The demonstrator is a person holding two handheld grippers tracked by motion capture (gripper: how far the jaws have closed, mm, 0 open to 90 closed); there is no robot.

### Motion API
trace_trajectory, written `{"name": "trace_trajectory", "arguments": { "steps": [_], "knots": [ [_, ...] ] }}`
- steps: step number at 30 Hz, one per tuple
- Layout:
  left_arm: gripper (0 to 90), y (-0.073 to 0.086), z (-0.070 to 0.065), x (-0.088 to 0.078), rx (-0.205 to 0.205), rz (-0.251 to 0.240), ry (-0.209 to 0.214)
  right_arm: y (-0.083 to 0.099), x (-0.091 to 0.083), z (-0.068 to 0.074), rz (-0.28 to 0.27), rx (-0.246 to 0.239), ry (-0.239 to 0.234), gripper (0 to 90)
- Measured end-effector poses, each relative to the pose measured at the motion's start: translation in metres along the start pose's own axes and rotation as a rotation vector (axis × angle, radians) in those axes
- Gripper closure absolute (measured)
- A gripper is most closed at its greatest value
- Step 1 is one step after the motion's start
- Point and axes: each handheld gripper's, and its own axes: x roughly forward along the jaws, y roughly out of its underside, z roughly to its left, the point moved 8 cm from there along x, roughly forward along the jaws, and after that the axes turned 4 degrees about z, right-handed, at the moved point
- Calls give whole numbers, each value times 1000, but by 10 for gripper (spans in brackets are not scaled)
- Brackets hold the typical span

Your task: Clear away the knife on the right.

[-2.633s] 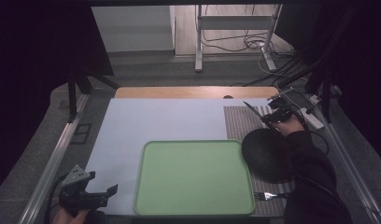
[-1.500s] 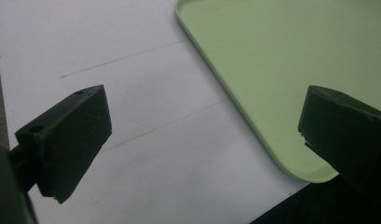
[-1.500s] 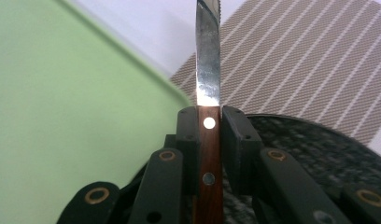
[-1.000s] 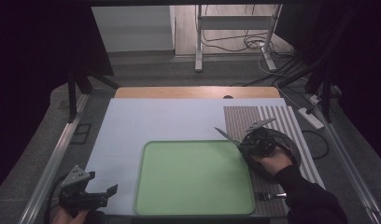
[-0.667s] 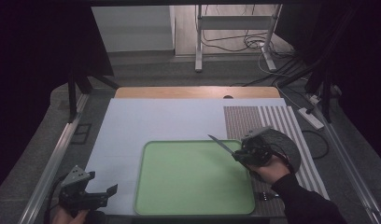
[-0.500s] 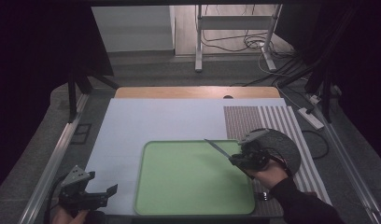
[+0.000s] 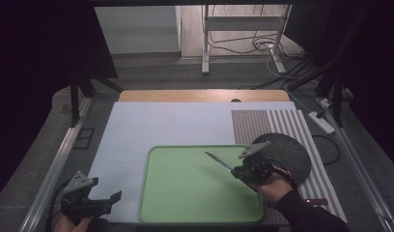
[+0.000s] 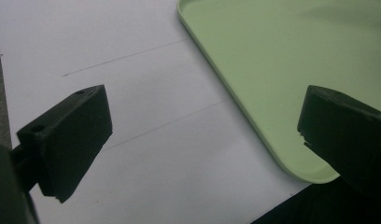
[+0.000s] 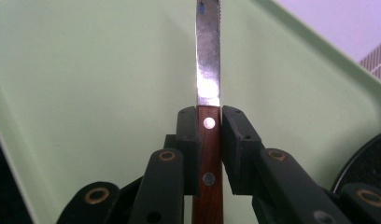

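My right gripper (image 7: 244,170) is shut on the brown wooden handle of a table knife (image 7: 218,161), whose steel blade points left and away over the green tray (image 7: 185,203). In the right gripper view the two black pads (image 9: 187,140) clamp the riveted handle of the knife (image 9: 208,79), with the tray (image 9: 86,70) below. My left gripper (image 7: 110,200) rests at the near left corner of the table, jaws wide apart with nothing between them. In the left gripper view its pads (image 8: 72,135) hover over white table surface, beside the tray's corner (image 8: 272,93).
A dark round plate (image 7: 287,154) lies on a striped placemat (image 7: 262,123) right of the tray. Another brown-handled utensil (image 7: 315,201) lies on the mat near the front edge. A wooden strip (image 7: 204,95) runs along the table's far edge. Metal rails border both sides.
My right gripper has carried the knife leftward from above the plate to over the tray's right part. The left gripper has stayed where it was.
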Motion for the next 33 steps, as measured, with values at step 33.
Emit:
{"name": "trace_trajectory", "arguments": {
  "steps": [33],
  "knots": [
    [32, 0, 0, 1, 6, 5, -4, 7, 19, -7, 82, -34, -47, 837]
  ]
}}
